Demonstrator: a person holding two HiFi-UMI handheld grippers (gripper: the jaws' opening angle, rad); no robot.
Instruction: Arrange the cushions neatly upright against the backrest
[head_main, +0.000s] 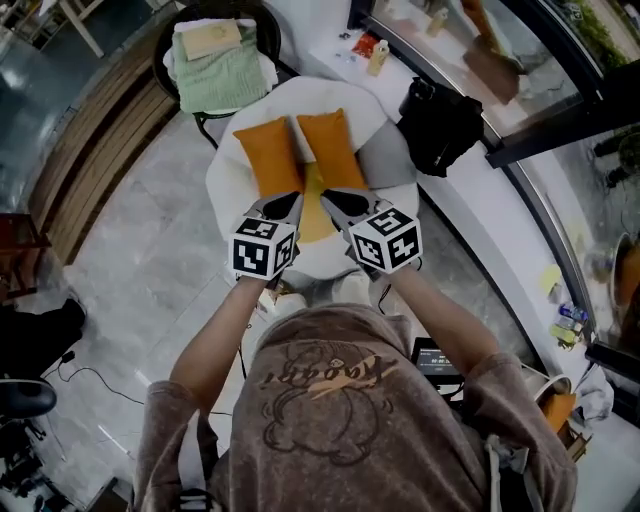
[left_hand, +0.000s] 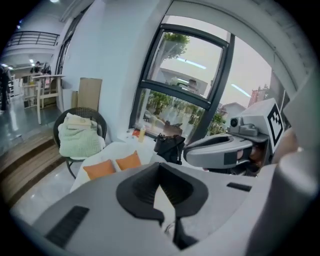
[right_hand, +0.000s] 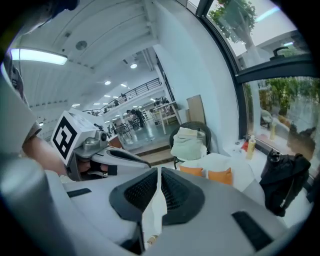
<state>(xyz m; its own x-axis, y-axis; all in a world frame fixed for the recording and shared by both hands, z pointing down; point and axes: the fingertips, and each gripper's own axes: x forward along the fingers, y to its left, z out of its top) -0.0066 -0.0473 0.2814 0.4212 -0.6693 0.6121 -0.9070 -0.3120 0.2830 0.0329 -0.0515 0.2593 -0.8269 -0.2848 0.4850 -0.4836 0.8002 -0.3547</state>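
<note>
Two orange cushions stand upright, side by side, against the backrest of the white armchair. A yellow cushion lies on the seat in front of them, partly hidden. The left gripper and right gripper hang side by side above the seat, jaws pointed at the cushions. Both pairs of jaws are together with nothing between them. A black bag sits right of the armchair.
</note>
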